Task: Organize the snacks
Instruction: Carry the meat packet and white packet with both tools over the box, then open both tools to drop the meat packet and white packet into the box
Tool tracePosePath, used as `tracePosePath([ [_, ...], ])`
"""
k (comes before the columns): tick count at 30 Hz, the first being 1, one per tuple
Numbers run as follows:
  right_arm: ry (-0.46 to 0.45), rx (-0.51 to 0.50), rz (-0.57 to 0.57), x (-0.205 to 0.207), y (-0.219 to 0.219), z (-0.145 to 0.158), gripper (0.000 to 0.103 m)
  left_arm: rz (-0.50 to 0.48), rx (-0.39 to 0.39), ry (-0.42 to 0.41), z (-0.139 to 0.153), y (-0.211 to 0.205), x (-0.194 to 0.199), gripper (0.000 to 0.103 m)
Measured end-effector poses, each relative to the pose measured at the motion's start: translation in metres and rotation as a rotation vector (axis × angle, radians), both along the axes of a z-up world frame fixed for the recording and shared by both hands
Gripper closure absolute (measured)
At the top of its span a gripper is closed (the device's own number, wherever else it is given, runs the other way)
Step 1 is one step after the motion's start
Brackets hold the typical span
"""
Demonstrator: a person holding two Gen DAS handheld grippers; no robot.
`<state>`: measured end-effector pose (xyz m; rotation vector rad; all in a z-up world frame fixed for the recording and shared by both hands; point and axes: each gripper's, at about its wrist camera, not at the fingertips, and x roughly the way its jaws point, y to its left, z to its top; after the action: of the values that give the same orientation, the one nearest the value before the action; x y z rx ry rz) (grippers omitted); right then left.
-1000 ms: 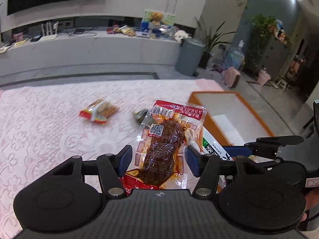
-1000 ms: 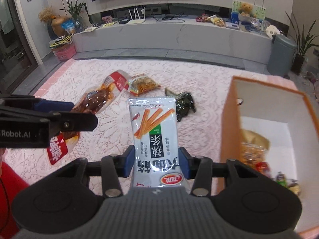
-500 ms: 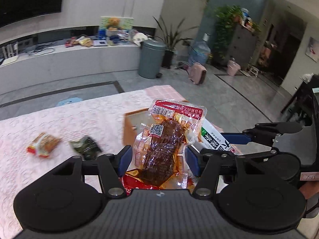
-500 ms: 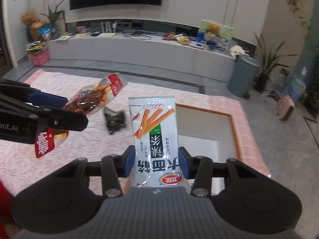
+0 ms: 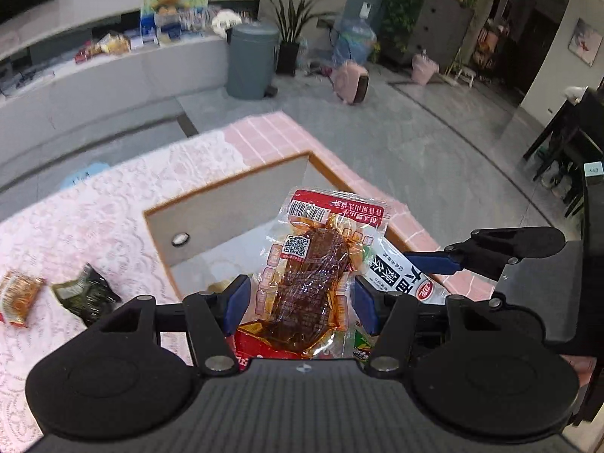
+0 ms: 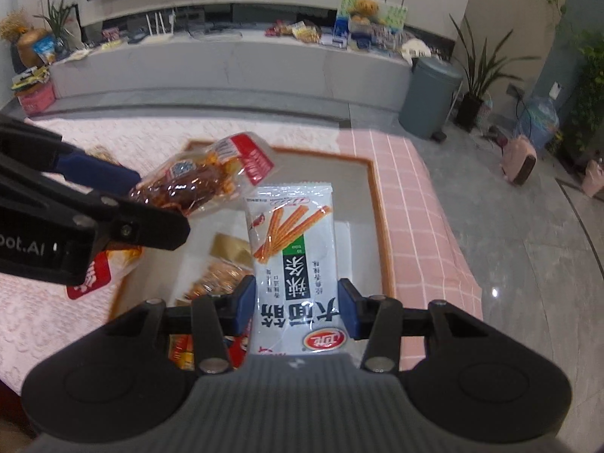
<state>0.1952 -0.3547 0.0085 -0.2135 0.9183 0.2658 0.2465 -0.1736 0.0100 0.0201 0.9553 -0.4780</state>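
My left gripper (image 5: pixel 298 304) is shut on a clear packet of brown braised meat with a red label (image 5: pixel 313 271), held above the open orange-rimmed box (image 5: pixel 226 196). The packet also shows in the right wrist view (image 6: pixel 188 185), with the left gripper (image 6: pixel 124 204) at the left. My right gripper (image 6: pixel 296 307) is shut on a white snack-stick packet (image 6: pixel 292 241), held over the same box (image 6: pixel 381 226); this packet shows in the left wrist view (image 5: pixel 396 268). Several snacks (image 6: pixel 222 268) lie inside the box.
A dark green packet (image 5: pixel 85 294) and an orange packet (image 5: pixel 19 296) lie on the pink lace tablecloth (image 5: pixel 75 226) left of the box. The table edge drops to the grey floor (image 6: pixel 509 226) on the right. A grey bin (image 6: pixel 428 98) stands beyond.
Both grippers have swung right with their packets, from over the tablecloth to above the open box. Both grips are unchanged.
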Motion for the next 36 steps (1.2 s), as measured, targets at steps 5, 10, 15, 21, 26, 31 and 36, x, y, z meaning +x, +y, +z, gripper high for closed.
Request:
tracePosePath([
  [5, 0.048, -0.032, 0.010, 0.023, -0.002, -0.025, 0.058, 0.003, 0.015, 0.065, -0.025, -0.012, 0.018, 0.037],
  [10, 0.074, -0.063, 0.032, 0.036, -0.001, -0.040, 0.058, -0.016, 0.049, 0.107, -0.045, -0.019, 0.032, 0.037],
  [15, 0.083, -0.111, 0.072, 0.047, 0.006, -0.054, 0.058, -0.027, 0.119, 0.121, -0.061, -0.025, 0.041, 0.037],
  [21, 0.090, -0.170, 0.124, 0.053, 0.013, -0.068, 0.058, -0.038, 0.186, 0.122, -0.073, -0.033, 0.045, 0.037],
  [26, 0.096, -0.220, 0.172, 0.055, 0.024, -0.075, 0.058, -0.055, 0.207, 0.133, -0.083, -0.035, 0.047, 0.036],
  [31, 0.081, -0.292, 0.201, 0.055, 0.031, -0.081, 0.057, -0.059, 0.222, 0.127, -0.085, -0.038, 0.046, 0.036],
  [36, 0.072, -0.337, 0.228, 0.055, 0.033, -0.083, 0.056, -0.070, 0.225, 0.126, -0.088, -0.040, 0.049, 0.035],
])
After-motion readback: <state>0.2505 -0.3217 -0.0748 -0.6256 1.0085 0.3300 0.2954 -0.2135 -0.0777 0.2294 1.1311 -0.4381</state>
